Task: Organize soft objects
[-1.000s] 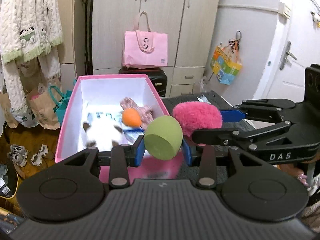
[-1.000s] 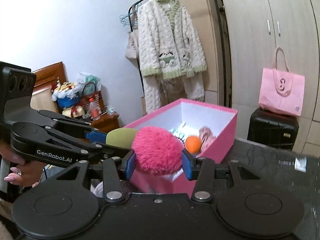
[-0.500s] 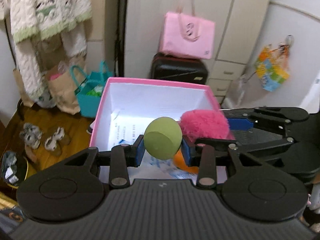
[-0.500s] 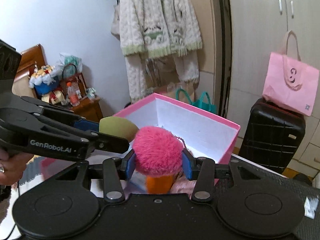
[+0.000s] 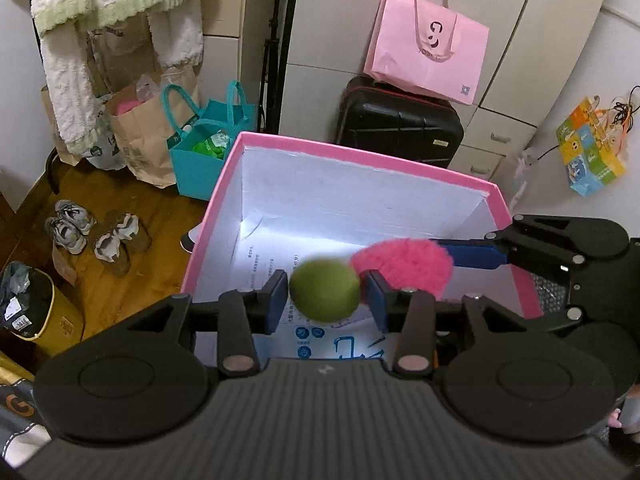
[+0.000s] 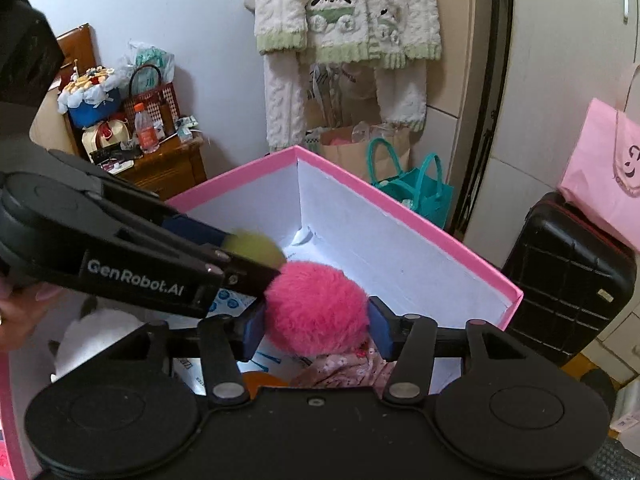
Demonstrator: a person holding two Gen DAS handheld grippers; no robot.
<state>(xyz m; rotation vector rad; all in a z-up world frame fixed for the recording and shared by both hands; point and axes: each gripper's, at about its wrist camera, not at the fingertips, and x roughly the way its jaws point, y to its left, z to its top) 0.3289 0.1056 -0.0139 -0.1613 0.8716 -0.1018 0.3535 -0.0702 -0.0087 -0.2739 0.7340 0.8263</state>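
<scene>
In the left wrist view, the left gripper [image 5: 325, 295] is over the open pink box [image 5: 362, 155], and the green ball [image 5: 325, 290] sits between its blue pads. The jaws have just been opening; a thin gap shows on both sides of the ball, which looks blurred (probably it is already slipping free). Just to the right of it, the right gripper [image 5: 404, 266] reaches in with the pink pompom [image 5: 402, 265].

In the right wrist view, the right gripper's jaws have also just been opening. The pompom is between the pads, its fur touching the left pad, with a narrow gap at the right one, so the grip seems released or nearly so. Below the gripper, inside the box, lie an orange ball [image 6: 264, 381], a floral cloth piece [image 6: 344, 372] and, to the left, a white plush toy [image 6: 94, 334].

The step in hand appears to be the drop into the box. The next move calls for spreading both jaws fully, then lifting the grippers clear of the rim.
</scene>
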